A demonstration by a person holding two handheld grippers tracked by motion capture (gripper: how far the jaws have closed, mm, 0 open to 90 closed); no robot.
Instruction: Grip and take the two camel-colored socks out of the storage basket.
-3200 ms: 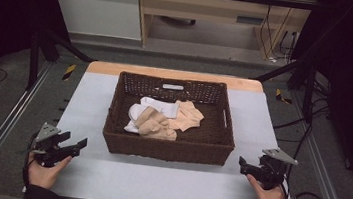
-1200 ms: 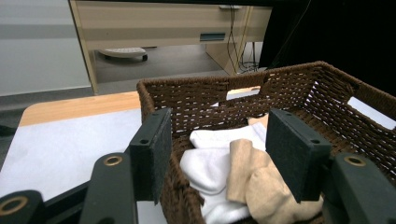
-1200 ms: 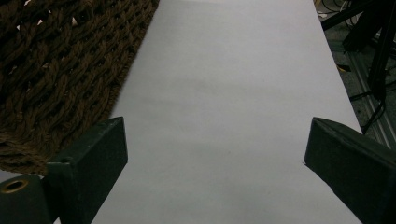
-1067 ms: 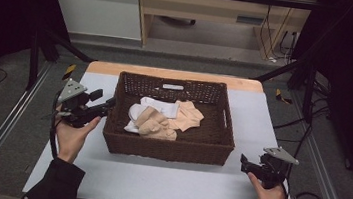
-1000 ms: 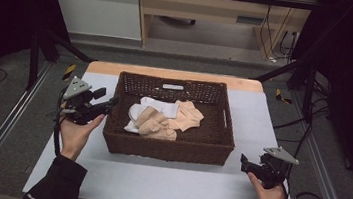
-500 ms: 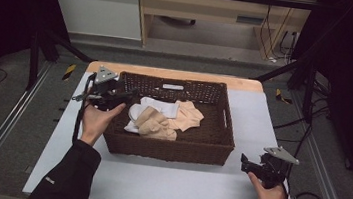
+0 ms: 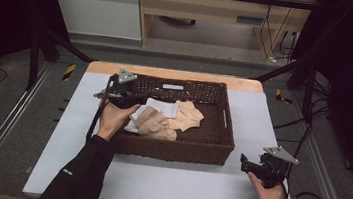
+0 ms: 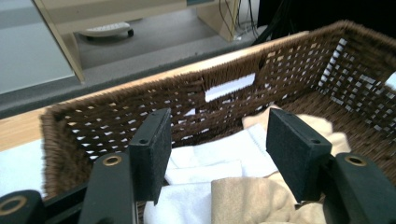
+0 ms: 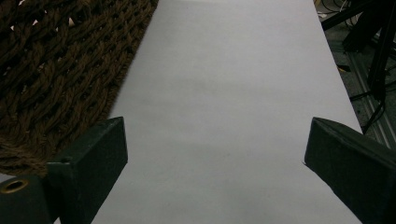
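The bench [image 7: 164, 188] carries a wicker basket [image 7: 220, 139] at frame centre; inside it lie folded cloths [image 8: 219, 163] — white and beige. The left tongs [image 8: 219, 154] hover over them, jaws wide, empty. Lower straight down, bite one fold only. The right tongs [image 9: 210, 154] (lower right) rest agape, empty.

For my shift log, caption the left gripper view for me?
Left gripper, jaws open, poised inside the wicker basket just above the white cloth and beige cloth.
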